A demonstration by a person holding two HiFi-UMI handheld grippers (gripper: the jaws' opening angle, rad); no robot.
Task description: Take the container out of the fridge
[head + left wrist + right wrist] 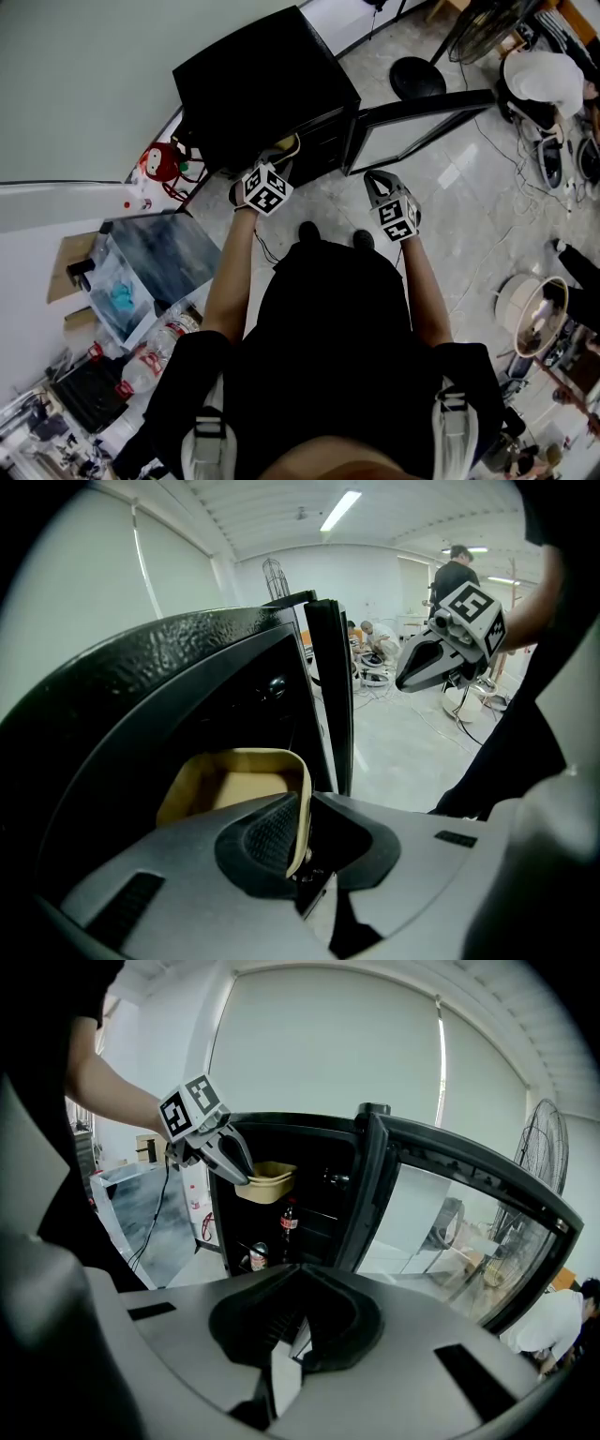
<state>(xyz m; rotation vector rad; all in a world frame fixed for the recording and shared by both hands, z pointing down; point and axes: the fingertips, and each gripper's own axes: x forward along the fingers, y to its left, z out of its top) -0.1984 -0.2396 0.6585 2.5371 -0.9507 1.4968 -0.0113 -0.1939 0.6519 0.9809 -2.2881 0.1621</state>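
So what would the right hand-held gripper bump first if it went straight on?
Probably the open fridge: the right hand-held gripper, shut and empty, aims into its dark inside, near a cola bottle on a shelf. Depth is unclear, so it might catch the door's hinge edge instead.

A black fridge [262,84] stands at 12 o'clock, its door [422,117] swung open toward 2 o'clock. The left gripper [275,159] reaches the fridge's front at 11 o'clock, with a sliver of pale yellow container [287,144] at its tip. The right gripper [373,180] hangs at 1 o'clock, just below the door. Plastic bottles [150,361] lie at 8 o'clock.
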